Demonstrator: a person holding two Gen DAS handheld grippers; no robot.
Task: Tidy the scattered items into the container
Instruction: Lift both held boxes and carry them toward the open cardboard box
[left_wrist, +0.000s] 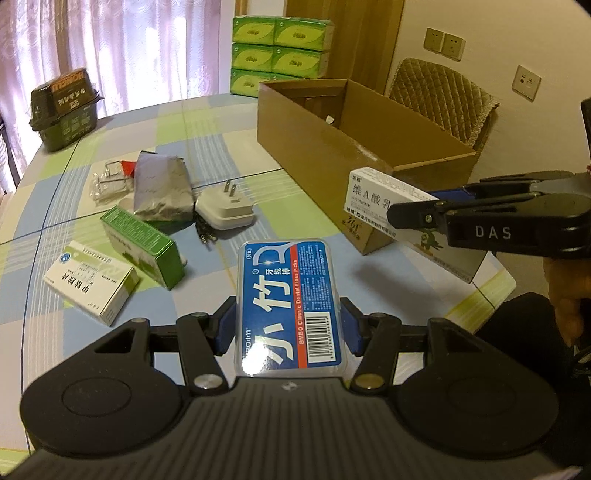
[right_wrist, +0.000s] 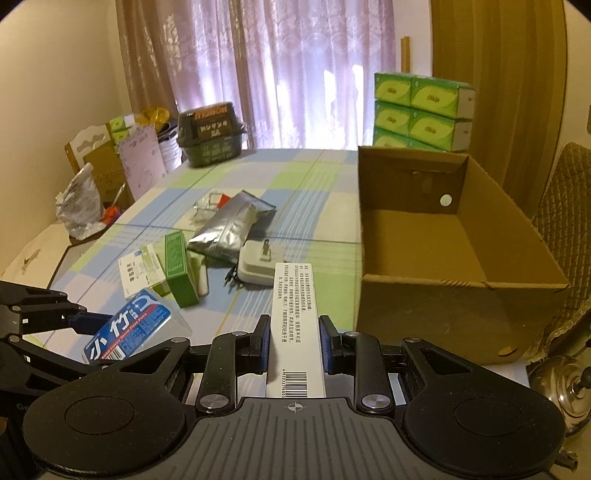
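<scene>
Left tool (left_wrist: 289, 325) clamps the blue floss-pick case (left_wrist: 290, 306), held above the table (left_wrist: 258, 184); green box (left_wrist: 142, 245), foil pouch (left_wrist: 162, 188) and plug adapter (left_wrist: 225, 208) lie scattered beyond. Right tool (right_wrist: 294, 343) pinches a long white carton (right_wrist: 295, 325); only its view shows the cardboard box (right_wrist: 443, 310) interior, bare of these items.

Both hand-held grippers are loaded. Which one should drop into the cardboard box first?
Right, probably. The right hand-held gripper holds the long white box beside the cardboard box; the left hand-held gripper, holding the floss pick case, sits farther away.
</scene>
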